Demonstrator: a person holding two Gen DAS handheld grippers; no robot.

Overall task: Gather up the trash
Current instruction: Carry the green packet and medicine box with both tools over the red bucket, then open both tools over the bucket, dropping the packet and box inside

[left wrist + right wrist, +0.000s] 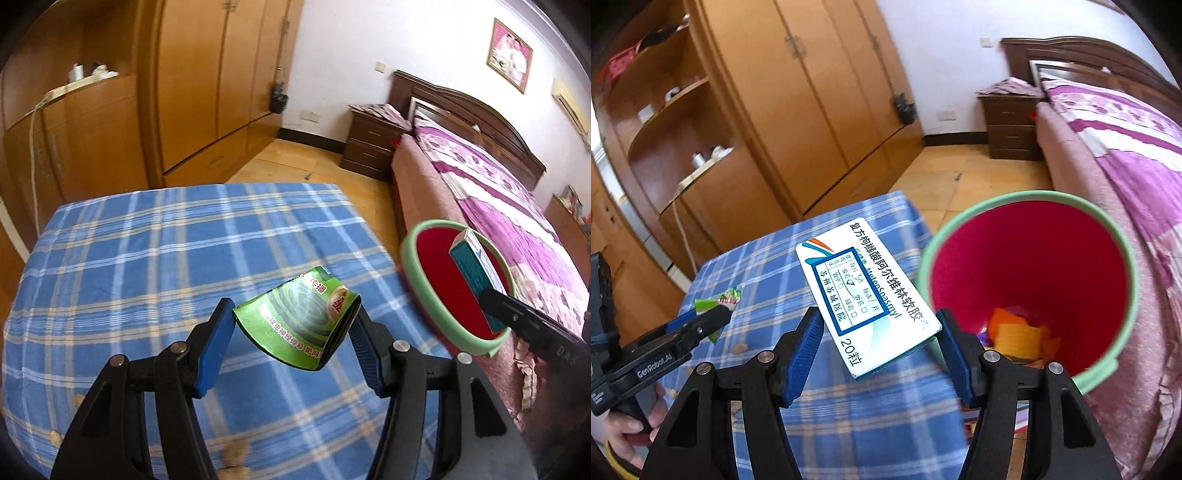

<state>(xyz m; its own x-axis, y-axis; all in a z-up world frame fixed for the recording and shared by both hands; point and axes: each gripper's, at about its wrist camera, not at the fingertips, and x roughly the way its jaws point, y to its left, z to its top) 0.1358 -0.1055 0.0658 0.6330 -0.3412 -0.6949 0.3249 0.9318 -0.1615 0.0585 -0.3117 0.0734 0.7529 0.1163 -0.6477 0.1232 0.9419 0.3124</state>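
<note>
Both tongs loaded: the left gripper (pixel 291 328) clamps a flattened green carton (pixel 299 317) above the checked tablecloth (pixel 147 258), the right gripper (pixel 877 336) pinches a white medicine box (pixel 866 295) just beside the red bin (pixel 1027 280), wrappers already inside, two drops left, crumbs remaining.

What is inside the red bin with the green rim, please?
At the bottom of the red bin lie orange and yellow scraps, with something purple beside them. The right hand-held gripper and its medicine box cover the near part of the bottom.
</note>
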